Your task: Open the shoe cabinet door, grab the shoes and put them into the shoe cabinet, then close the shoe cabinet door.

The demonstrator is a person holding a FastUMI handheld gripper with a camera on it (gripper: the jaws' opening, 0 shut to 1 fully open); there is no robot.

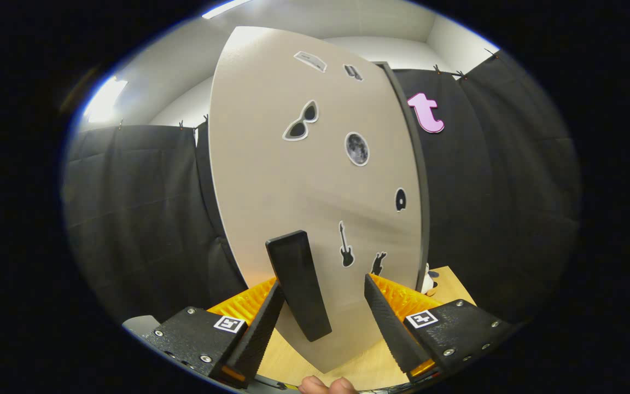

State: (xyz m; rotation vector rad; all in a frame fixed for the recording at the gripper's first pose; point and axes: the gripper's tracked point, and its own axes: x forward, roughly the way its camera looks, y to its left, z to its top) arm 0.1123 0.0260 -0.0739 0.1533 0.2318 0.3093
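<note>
The shoe cabinet door (315, 180) is a pale beige panel with several small stickers, standing right in front of me. Its black bar handle (297, 284) sits between my fingers, close against the left finger (263, 328) and apart from the right finger (389, 323). My gripper (323, 282) is open around the handle and not pressing on it. A dark strip (416, 180) runs along the door's right edge. Whether the door is ajar I cannot tell.
A light wooden surface (369, 364) lies under the door's lower edge. A small white and black object (430, 282) sits on it beside the dark strip. Black cloth walls stand left and right of the cabinet. A person's fingertips (328, 386) show beneath the fingers.
</note>
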